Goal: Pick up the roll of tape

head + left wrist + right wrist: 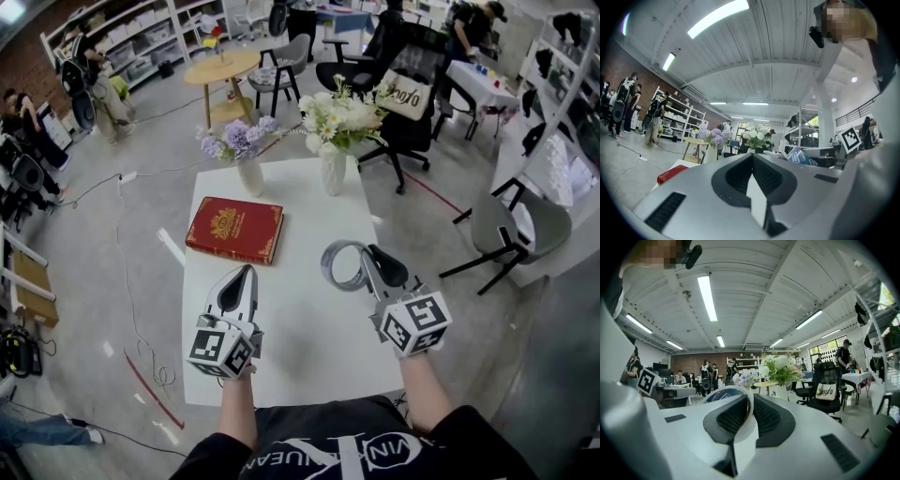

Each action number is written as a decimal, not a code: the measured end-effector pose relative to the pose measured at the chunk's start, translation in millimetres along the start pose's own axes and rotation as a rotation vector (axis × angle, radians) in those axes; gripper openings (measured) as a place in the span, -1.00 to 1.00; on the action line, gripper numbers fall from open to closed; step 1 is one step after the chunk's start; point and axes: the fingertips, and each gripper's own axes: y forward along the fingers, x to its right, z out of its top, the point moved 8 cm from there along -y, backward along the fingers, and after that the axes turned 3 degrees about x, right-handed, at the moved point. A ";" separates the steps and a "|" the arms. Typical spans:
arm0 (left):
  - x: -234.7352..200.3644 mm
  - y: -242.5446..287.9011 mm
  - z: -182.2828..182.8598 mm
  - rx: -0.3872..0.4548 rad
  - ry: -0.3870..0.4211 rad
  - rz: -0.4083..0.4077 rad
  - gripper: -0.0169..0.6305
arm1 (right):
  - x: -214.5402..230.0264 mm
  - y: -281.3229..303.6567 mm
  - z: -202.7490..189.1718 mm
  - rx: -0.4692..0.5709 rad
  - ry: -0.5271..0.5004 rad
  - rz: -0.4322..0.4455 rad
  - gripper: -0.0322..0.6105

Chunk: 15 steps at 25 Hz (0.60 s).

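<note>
The roll of tape [343,265] is a grey ring standing on edge over the white table [309,328], right of centre. My right gripper [367,253] is shut on its wall. In the right gripper view the roll's white band [748,420] runs between the dark pads, and its printed inner face [716,396] shows to the left of my right gripper [751,398]. My left gripper [248,273] hovers over the table's left half, shut and empty. In the left gripper view its tips [753,155] meet, and the tape [802,157] shows to the right.
A red book [234,230] lies on the table's far left. Two white vases stand at the far edge, one with purple flowers [246,150] and one with white flowers [336,141]. A grey chair [511,230] stands right of the table, with people and shelves beyond.
</note>
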 end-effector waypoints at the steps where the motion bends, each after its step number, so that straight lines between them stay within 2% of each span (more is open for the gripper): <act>1: 0.0 -0.2 -0.4 -0.001 -0.001 0.000 -0.94 | -0.1 -0.1 -0.4 -0.001 0.000 0.000 -0.73; 15: 0.1 1.6 -5.5 -0.013 -0.006 -0.008 -0.94 | 1.3 -2.3 -4.2 -0.010 0.004 -0.005 -0.73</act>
